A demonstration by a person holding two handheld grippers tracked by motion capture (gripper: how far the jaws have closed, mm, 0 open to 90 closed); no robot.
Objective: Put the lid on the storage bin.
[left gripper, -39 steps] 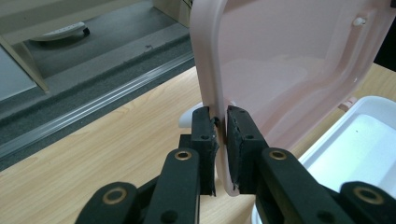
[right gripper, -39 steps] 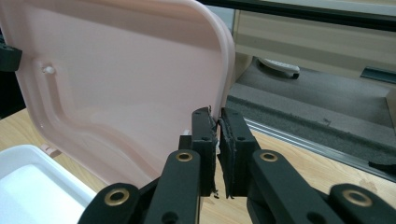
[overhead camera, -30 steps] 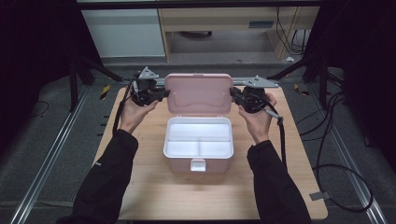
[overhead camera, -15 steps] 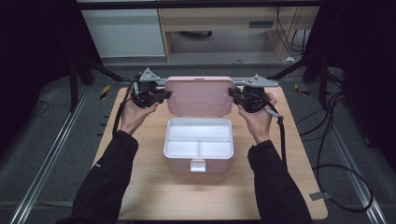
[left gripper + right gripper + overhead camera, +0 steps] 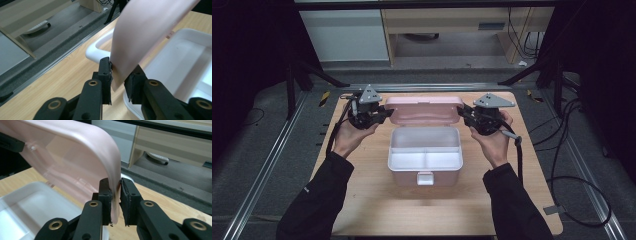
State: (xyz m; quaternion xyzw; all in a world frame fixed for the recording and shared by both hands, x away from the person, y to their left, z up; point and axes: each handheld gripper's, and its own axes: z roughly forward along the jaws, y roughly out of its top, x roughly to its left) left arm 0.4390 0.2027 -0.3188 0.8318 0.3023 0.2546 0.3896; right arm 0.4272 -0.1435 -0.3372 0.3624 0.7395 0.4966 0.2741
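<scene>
White lunch box base (image 5: 425, 149) w/ two compartments sits mid desk (image 5: 377, 210), long axis left-right, front latch toward the person. Behind it, pink lid (image 5: 424, 109) stands raised, its inside facing the person. Left gripper (image 5: 384, 114) pinches lid's left edge; right gripper (image 5: 462, 113) pinches its right edge.

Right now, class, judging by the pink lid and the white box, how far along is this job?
Done: both grippers, left and right, are clamped on the ends of the pink lid. In hand: the lid stands raised behind the open, empty white box. Left: apparently swinging it down and fastening the front latch.
</scene>
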